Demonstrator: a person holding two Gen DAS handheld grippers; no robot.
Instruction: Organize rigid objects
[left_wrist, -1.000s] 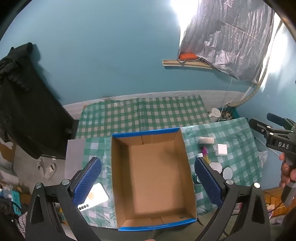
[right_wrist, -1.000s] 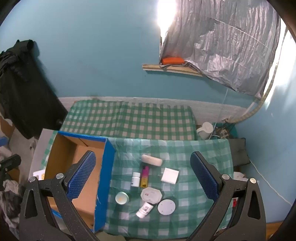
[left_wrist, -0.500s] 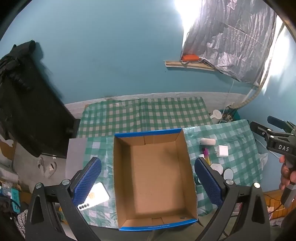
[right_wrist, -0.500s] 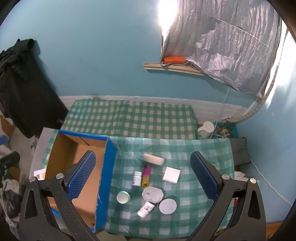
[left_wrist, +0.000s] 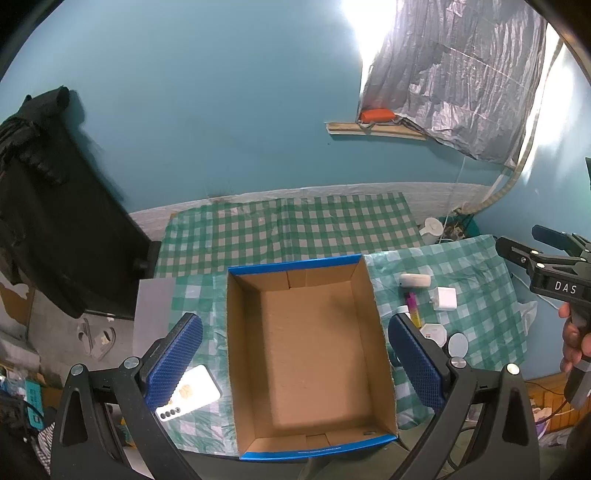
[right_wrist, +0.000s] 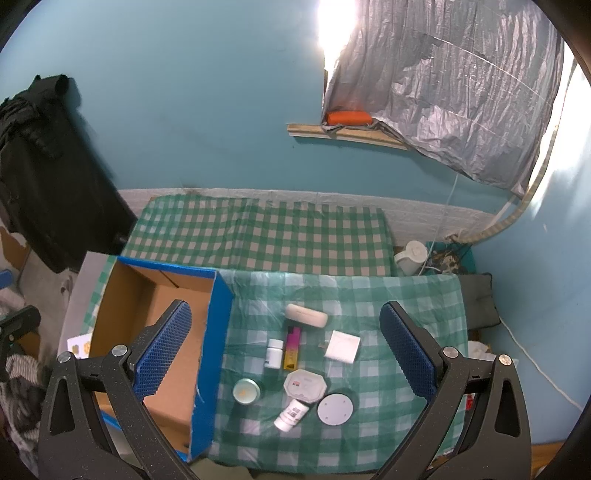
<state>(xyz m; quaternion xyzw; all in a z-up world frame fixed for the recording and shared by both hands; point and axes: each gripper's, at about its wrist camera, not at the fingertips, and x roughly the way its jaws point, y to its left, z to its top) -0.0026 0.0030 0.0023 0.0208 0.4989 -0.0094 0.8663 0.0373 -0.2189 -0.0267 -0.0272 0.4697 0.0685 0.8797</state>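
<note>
An empty cardboard box with a blue rim (left_wrist: 306, 343) (right_wrist: 218, 332) stands on the checked cloth. My left gripper (left_wrist: 295, 362) hangs open high above it. Right of the box lie several small items: a white oblong case (right_wrist: 306, 315), a pink-yellow lighter (right_wrist: 291, 349), a white square adapter (right_wrist: 342, 345), two small white bottles (right_wrist: 274, 353) (right_wrist: 291, 414), a round tin (right_wrist: 246, 390), an octagonal white box (right_wrist: 304, 385) and a round white disc (right_wrist: 334, 409). My right gripper (right_wrist: 282, 354) is open, high above these items, holding nothing.
A white phone (left_wrist: 192, 393) lies on the cloth left of the box. A bed with green checked cover (right_wrist: 258, 236) is behind. A white kettle (right_wrist: 412, 256) sits on the floor at right. Dark clothes (left_wrist: 44, 206) hang on the left wall.
Both views have shifted slightly; the box and items sit a little further right in the frames. Nothing was picked up or moved on the cloth.
</note>
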